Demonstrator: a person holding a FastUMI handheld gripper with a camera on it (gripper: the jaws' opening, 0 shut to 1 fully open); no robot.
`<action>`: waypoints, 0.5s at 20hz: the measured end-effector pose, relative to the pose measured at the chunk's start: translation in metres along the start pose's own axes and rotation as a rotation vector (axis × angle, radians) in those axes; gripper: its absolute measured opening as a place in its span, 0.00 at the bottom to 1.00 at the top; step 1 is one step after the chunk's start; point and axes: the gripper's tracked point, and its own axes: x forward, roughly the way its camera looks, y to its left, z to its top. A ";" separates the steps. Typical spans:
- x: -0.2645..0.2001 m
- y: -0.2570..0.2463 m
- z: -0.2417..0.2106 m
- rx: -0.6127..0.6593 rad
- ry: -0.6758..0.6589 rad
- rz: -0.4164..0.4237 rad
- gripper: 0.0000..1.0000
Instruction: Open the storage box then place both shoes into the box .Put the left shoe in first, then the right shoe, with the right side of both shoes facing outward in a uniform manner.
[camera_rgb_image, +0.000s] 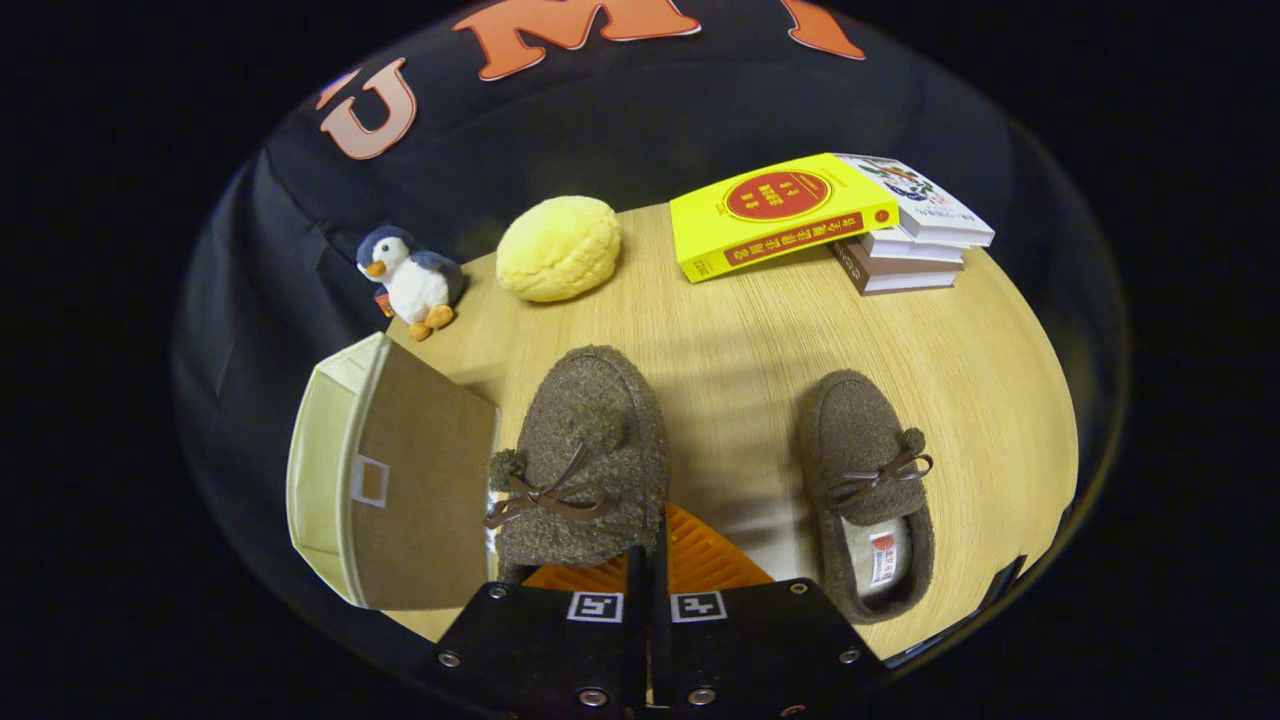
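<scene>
My gripper (648, 565) is shut on the heel rim of a fuzzy brown shoe (585, 455), which has a bow and pompoms. This shoe points away from me and looks lifted off the wooden table (740, 340). Its side nearly touches the storage box (395, 490), a cream fabric box with a brown panel facing the shoe, just to the left of the fingers. I cannot see into the box from here. The second matching shoe (868, 480) lies flat on the table to the right of the fingers, toe pointing away, its pale lining showing.
Beyond the shoes, a yellow round cushion (558, 248) and a toy penguin (410, 280) sit at the table's far left. A stack of books (830, 215) with a yellow one on top lies at the far right. The table's near edge runs just behind the right shoe.
</scene>
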 end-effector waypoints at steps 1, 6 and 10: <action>-0.009 0.012 0.005 -0.003 -0.008 0.002 0.03; -0.044 0.086 0.026 -0.016 -0.033 0.041 0.03; -0.055 0.161 0.032 -0.035 -0.036 0.107 0.03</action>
